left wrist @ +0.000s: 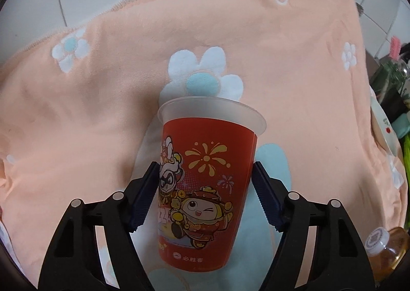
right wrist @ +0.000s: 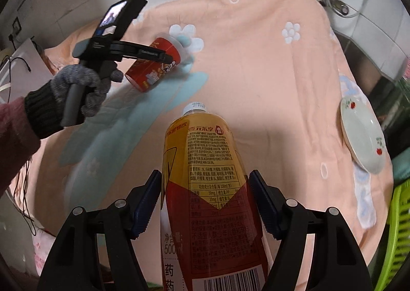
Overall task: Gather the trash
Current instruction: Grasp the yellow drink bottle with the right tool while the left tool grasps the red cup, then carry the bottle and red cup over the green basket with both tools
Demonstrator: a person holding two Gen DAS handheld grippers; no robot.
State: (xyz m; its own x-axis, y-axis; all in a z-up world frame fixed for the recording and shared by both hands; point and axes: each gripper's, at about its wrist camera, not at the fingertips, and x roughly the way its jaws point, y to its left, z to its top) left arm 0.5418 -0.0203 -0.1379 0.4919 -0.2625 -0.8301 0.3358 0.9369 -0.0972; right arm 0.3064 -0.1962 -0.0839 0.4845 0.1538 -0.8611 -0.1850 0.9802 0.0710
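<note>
While both pieces of trash are already in our grip, neither has reached a bin. Our left gripper (left wrist: 205,196) is closed on the red cup (left wrist: 207,183), held off the peach blanket (left wrist: 307,73). Our right gripper (right wrist: 205,201) clamps the drink bottle (right wrist: 205,175), cap pointing away. A plate (right wrist: 364,134) sits at the blanket's right edge, with a green basket (right wrist: 399,227) below it. We judge dropping both items off remains; whether that basket is the target we cannot tell.

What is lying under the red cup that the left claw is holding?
Under the red cup, held by the left claw, lies the peach towel with white and blue flowers. The cup covers part of the flower pattern; what the towel itself covers cannot be seen.
</note>
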